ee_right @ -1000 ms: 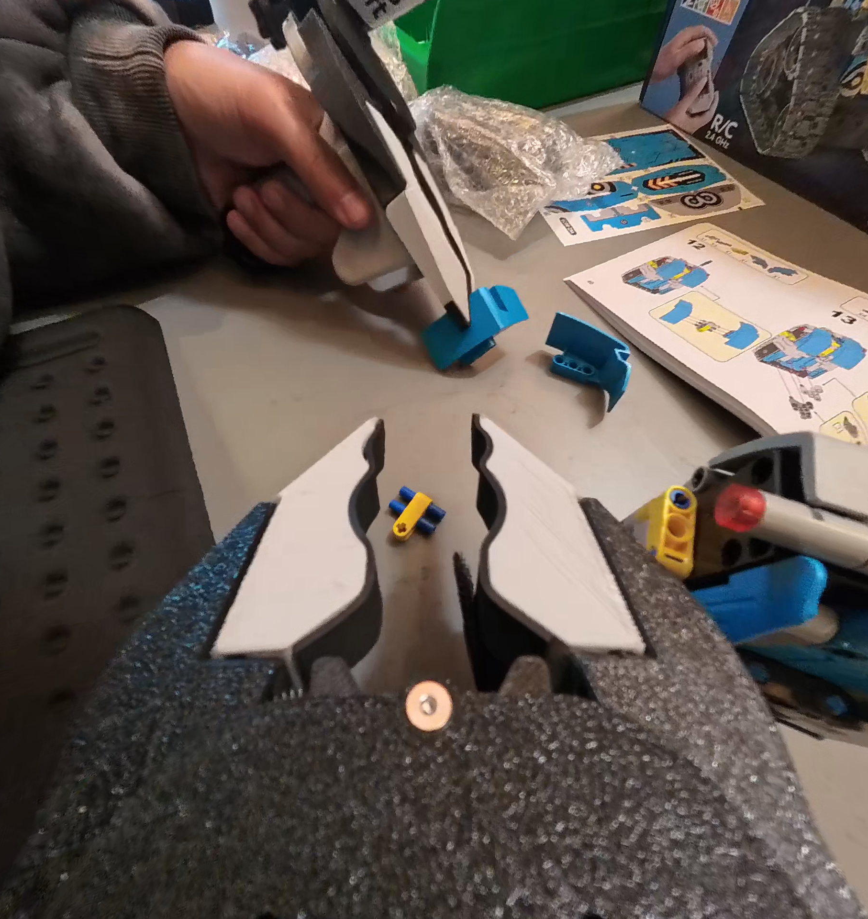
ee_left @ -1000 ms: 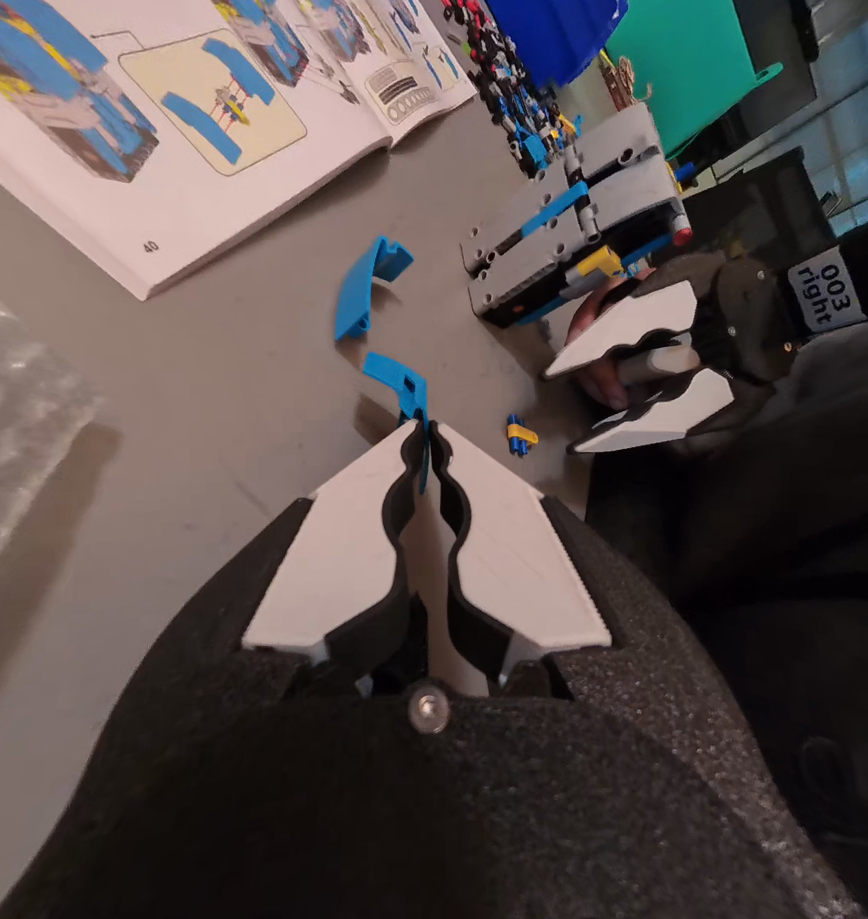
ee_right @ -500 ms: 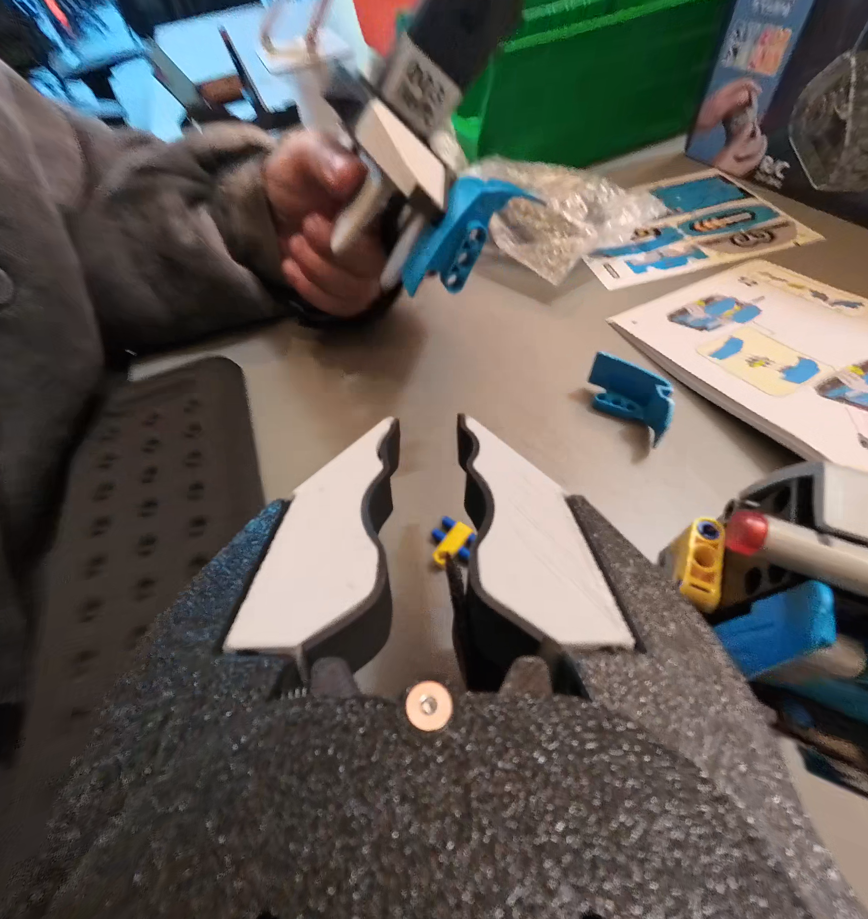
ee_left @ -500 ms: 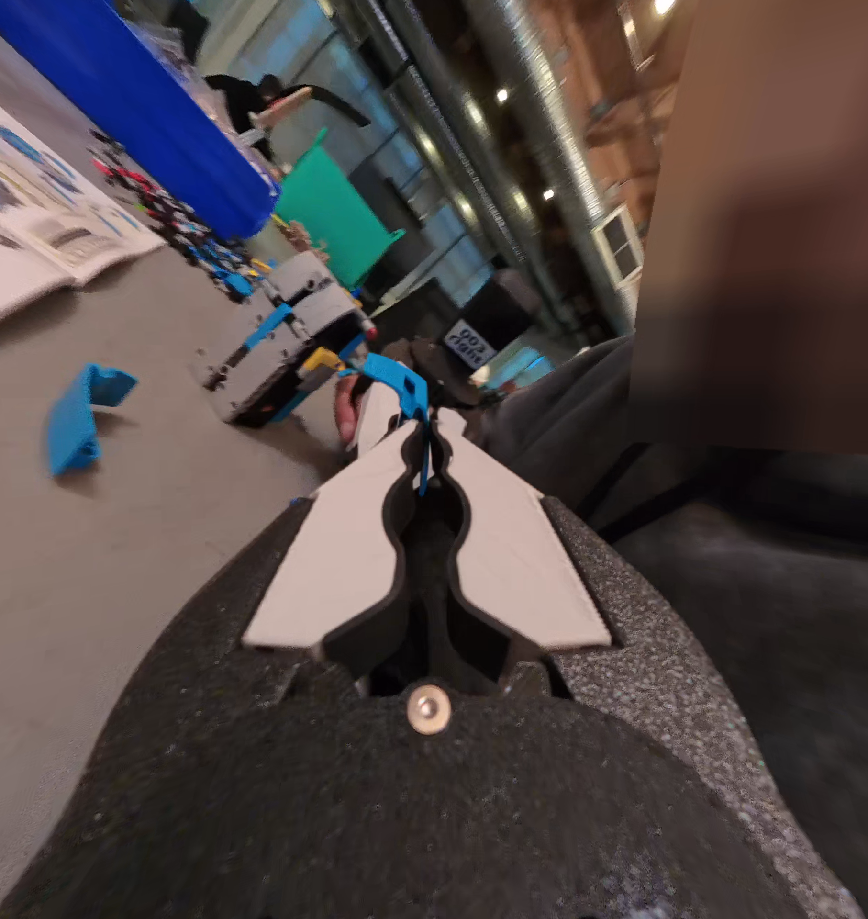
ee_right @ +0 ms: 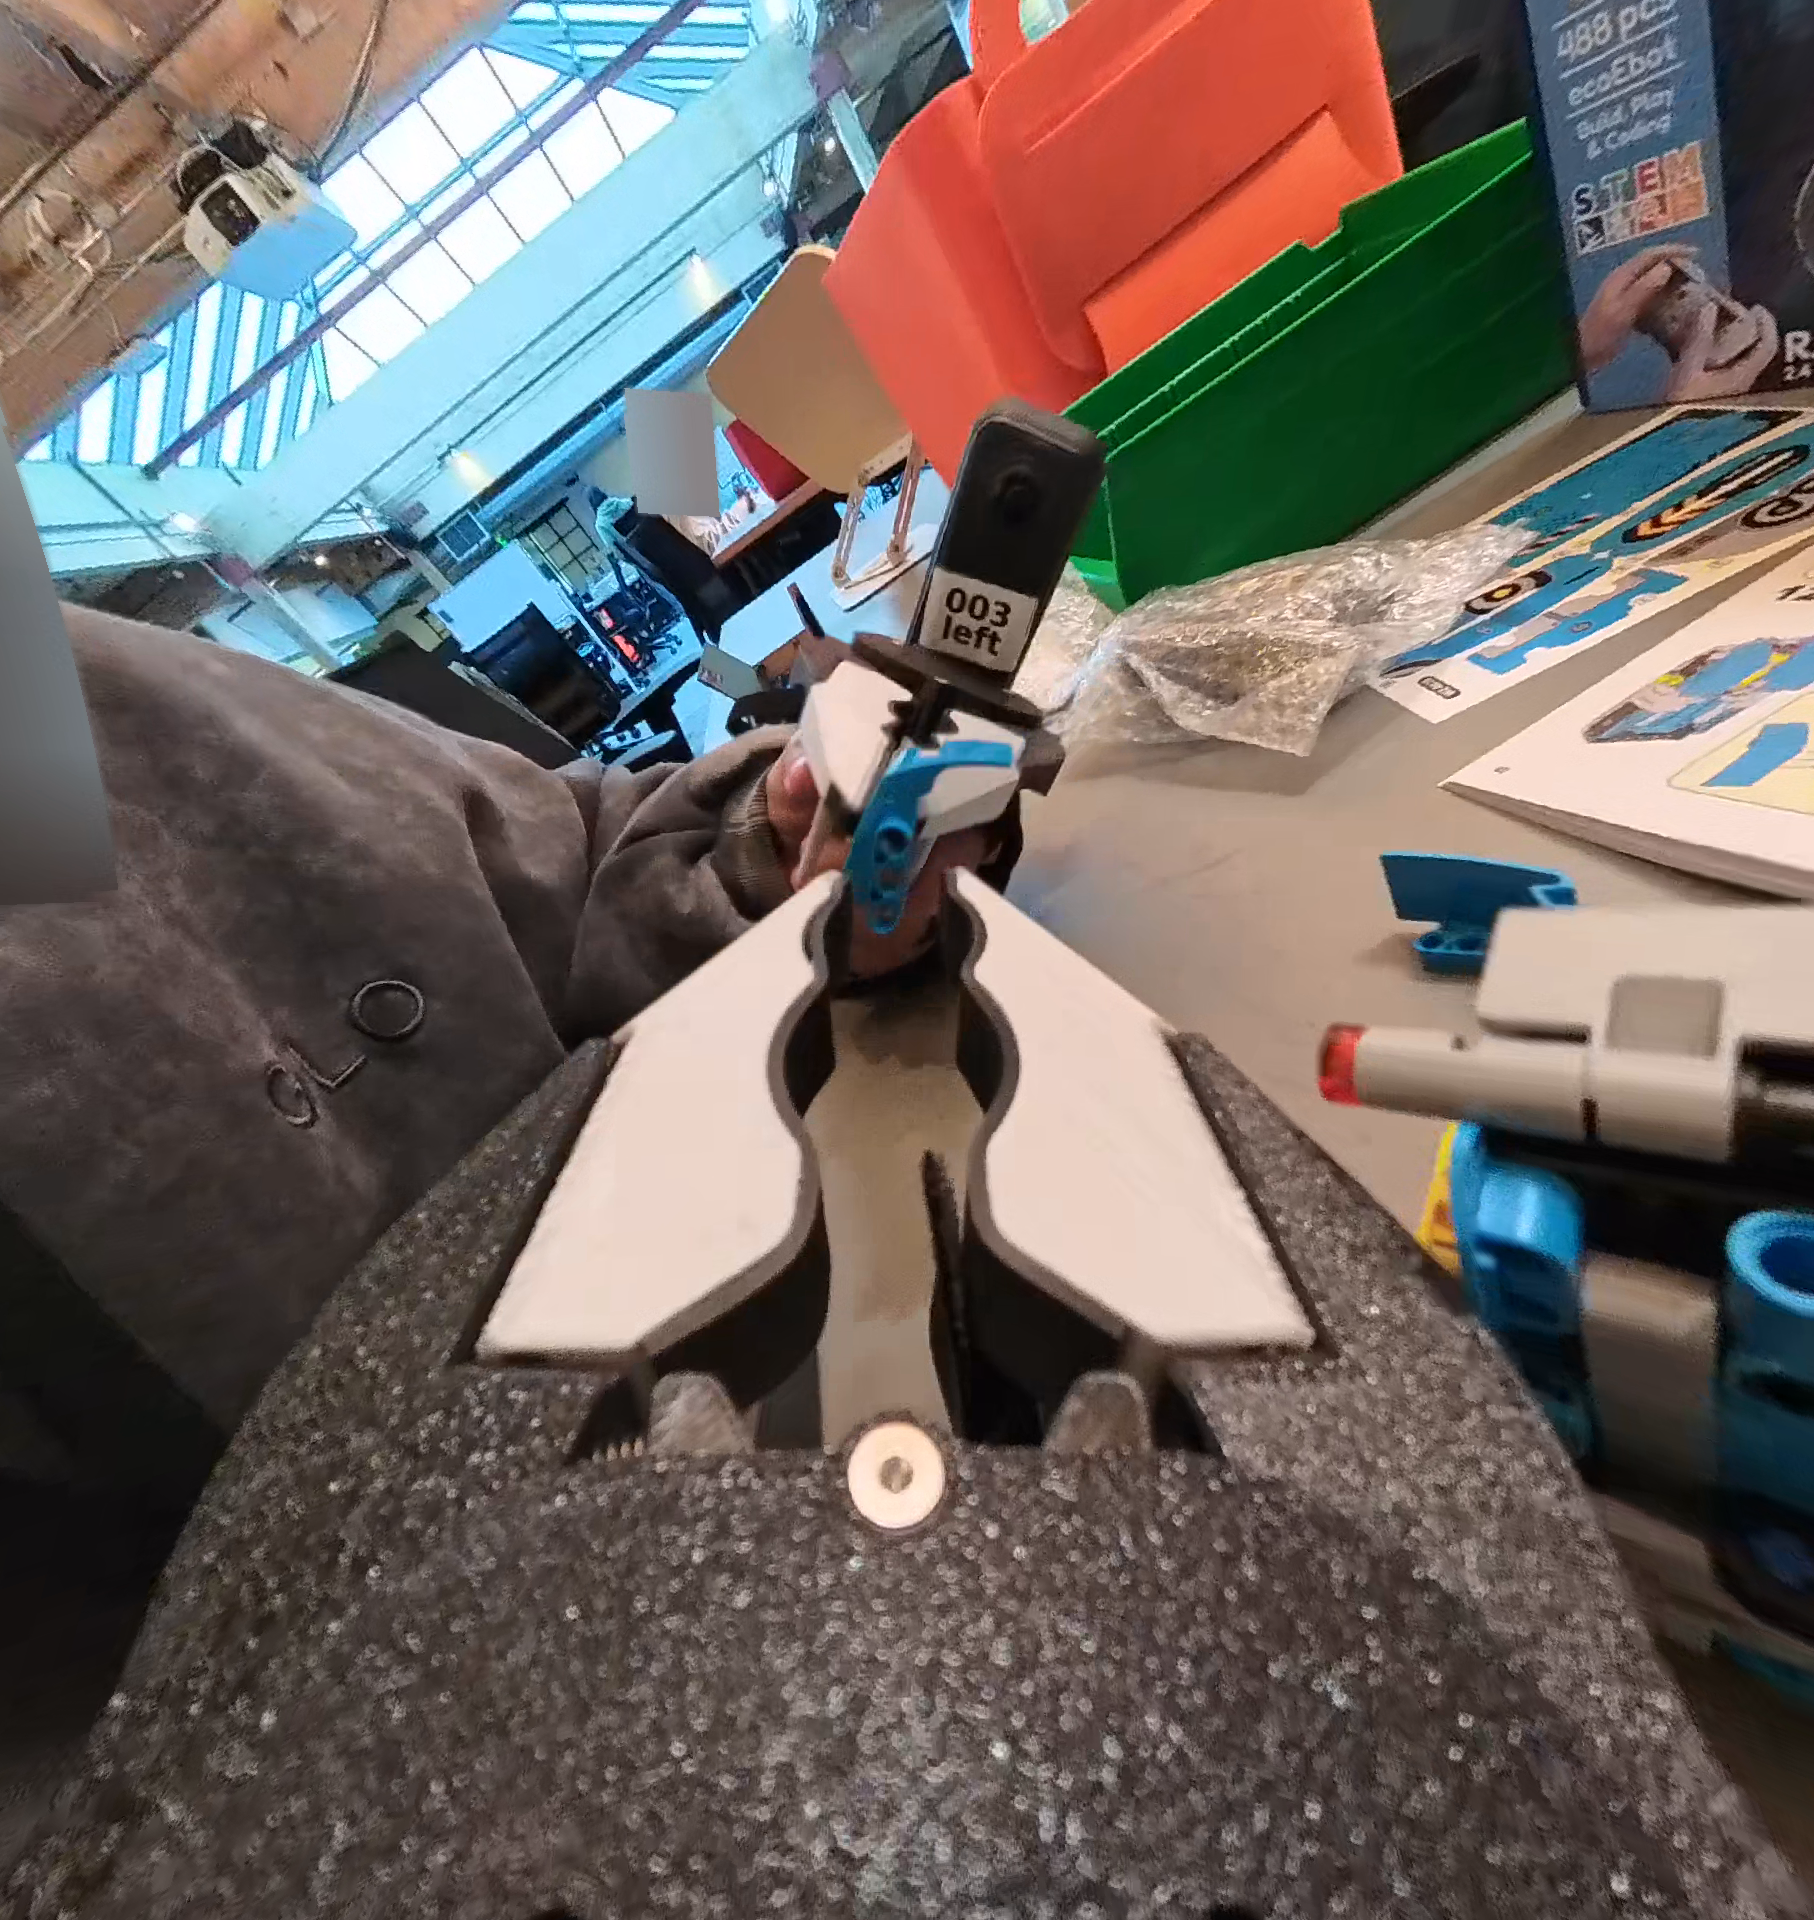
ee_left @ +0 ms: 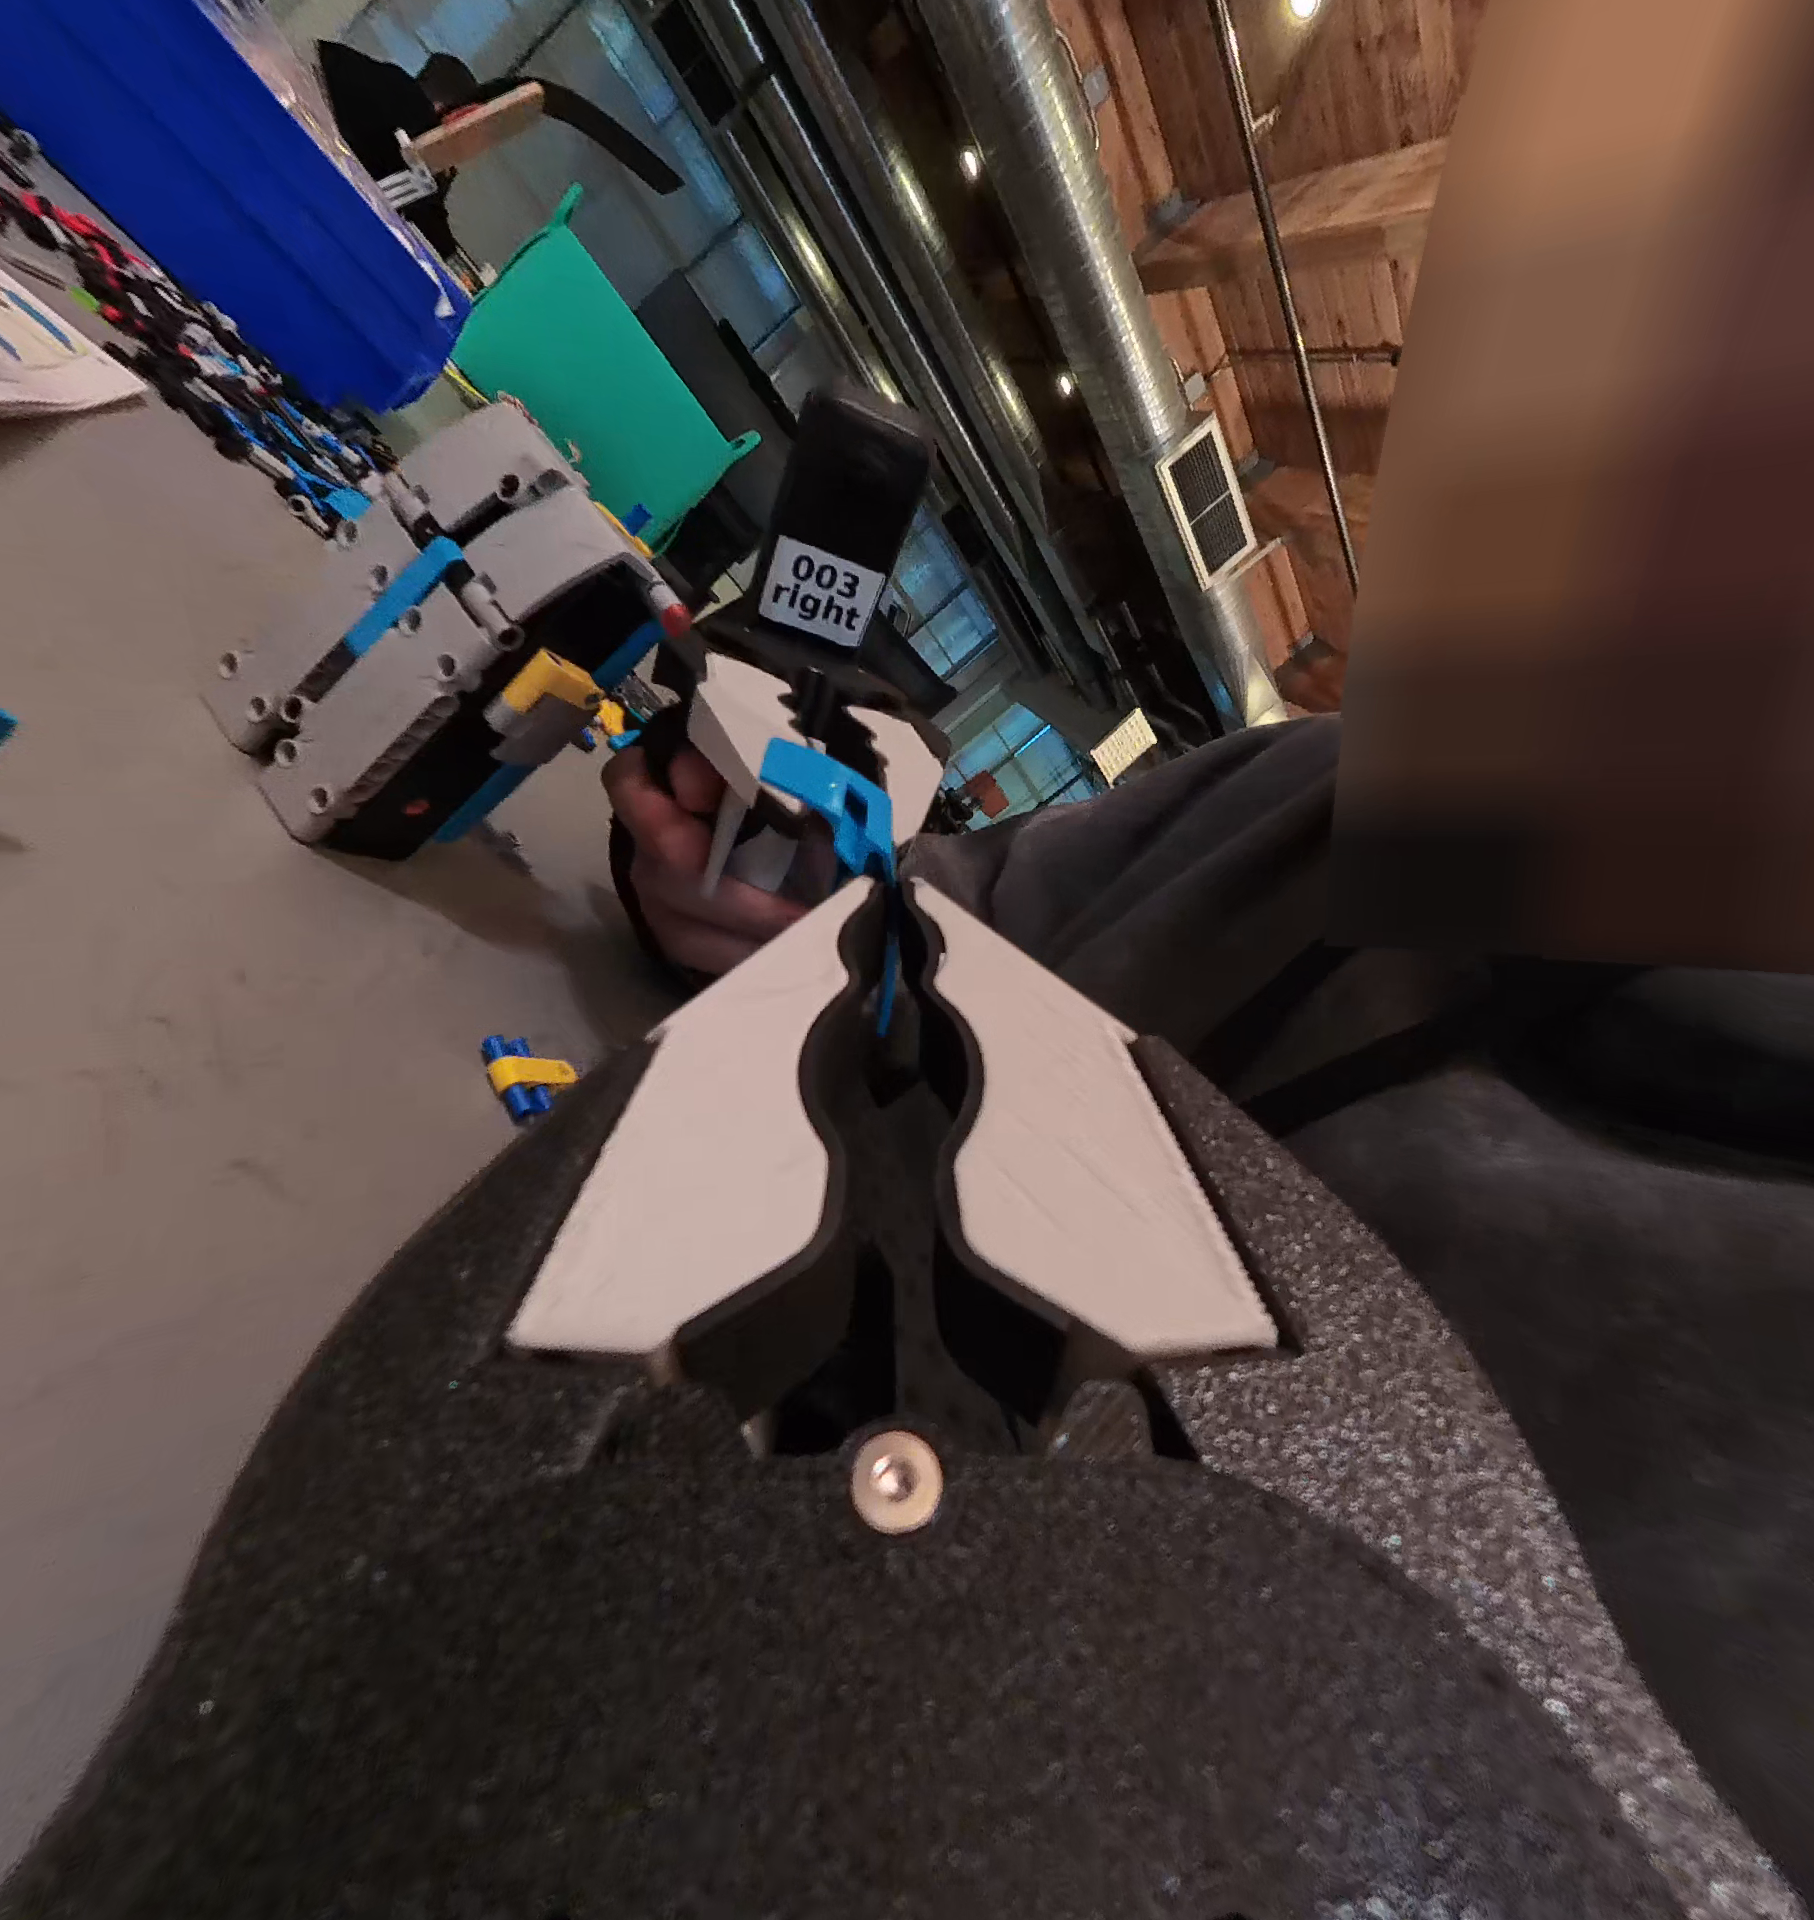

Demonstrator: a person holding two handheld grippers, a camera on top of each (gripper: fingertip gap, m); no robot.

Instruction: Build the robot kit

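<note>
We count two grippers (ee_left: 890,902) (ee_right: 890,896), two blue curved panels (ee_left: 830,805) (ee_right: 1474,914), one grey model (ee_left: 435,665), one small yellow-and-blue connector (ee_left: 518,1075), one booklet (ee_right: 1713,769), one sticker sheet (ee_right: 1630,540), one crumpled bag (ee_right: 1225,665).

A grey table (ee_left: 103,935) runs out under brick walls (ee_left: 1246,125), silver ducts (ee_left: 1069,260) and bright skylights (ee_right: 383,208), desks and chairs (ee_right: 612,623) beyond.

Both wrist views sit low above the grey table (ee_left: 155,935), facing each other closely, sharing the blue curved panel (ee_left: 830,805) mid-frame.
</note>
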